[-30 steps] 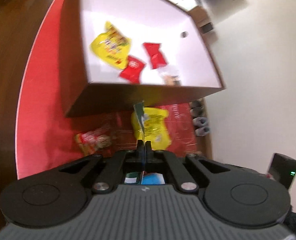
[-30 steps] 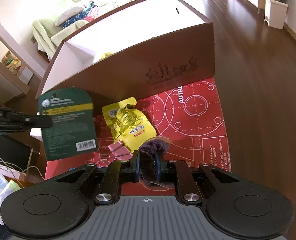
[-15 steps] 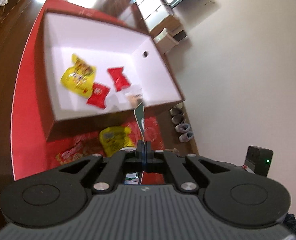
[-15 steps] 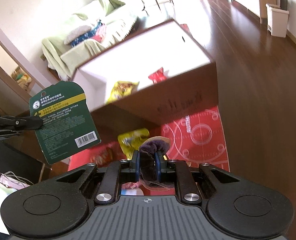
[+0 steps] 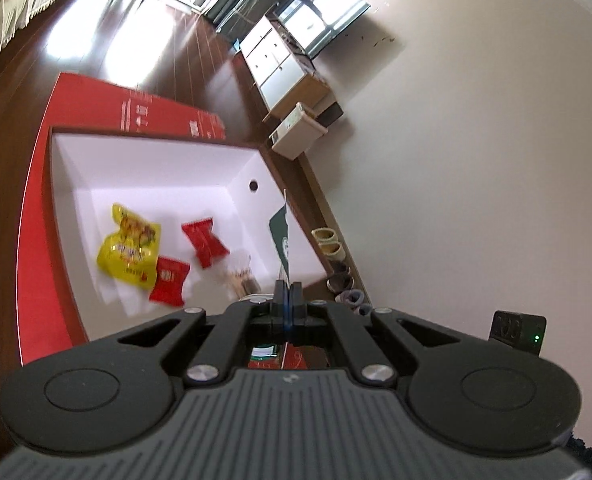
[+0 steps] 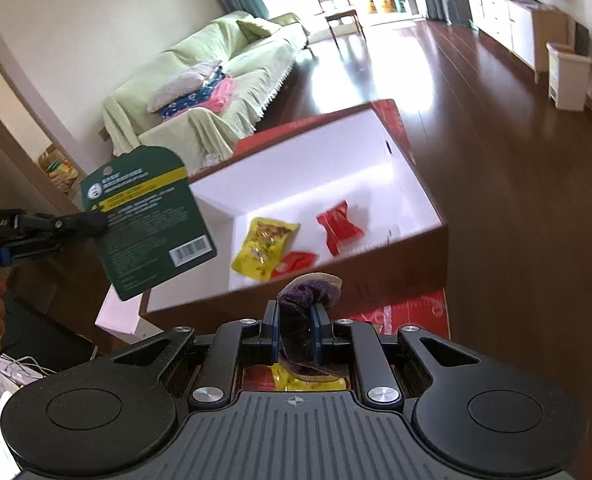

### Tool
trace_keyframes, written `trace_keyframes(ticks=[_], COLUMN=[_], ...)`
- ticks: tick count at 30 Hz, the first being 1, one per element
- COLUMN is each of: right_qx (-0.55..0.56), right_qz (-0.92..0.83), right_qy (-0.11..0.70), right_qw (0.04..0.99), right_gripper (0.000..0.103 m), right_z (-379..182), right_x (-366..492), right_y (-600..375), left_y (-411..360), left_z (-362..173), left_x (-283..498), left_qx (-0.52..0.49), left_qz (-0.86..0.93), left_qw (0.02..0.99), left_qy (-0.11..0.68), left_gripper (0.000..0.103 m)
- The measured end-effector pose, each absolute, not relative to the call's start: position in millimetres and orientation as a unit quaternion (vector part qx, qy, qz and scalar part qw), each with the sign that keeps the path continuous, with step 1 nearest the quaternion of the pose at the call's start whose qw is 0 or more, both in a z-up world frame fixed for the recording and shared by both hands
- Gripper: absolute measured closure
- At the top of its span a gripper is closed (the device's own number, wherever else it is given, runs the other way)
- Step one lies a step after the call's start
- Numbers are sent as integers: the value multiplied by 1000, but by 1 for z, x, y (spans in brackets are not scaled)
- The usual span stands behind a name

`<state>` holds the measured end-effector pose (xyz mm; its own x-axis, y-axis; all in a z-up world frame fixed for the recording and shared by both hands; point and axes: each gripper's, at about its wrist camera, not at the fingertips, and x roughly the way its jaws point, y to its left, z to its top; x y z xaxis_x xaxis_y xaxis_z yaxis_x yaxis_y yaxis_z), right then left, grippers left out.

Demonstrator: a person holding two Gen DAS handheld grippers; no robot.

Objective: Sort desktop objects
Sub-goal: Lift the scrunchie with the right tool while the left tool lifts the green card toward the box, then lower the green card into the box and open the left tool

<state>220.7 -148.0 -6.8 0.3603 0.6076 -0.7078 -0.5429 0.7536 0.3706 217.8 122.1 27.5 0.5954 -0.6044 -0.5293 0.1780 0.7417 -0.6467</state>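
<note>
Inside the box: one yellow packet, two red packets, perhaps more.

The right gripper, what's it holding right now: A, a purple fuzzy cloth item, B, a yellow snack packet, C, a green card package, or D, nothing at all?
A: the right gripper is shut on a purple fuzzy item, while the green card package is in the left gripper, and the yellow snack packet lies in the box.
</note>
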Motion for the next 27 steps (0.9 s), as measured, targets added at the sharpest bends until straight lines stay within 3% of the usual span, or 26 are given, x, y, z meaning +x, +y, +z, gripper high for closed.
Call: trace_keyframes(ticks=[27], right_qx=[16], right_qz=[366], right_qy=[400], right_qw=[840], right_gripper=[89], right_z=[3], right_x=[287], right_y=[-93], left_y=[118], left_z=[21], left_x=[287], left_qx=[-273], left_qz=[-225], left_qw=[853], left_qy=[384], left_gripper=[103])
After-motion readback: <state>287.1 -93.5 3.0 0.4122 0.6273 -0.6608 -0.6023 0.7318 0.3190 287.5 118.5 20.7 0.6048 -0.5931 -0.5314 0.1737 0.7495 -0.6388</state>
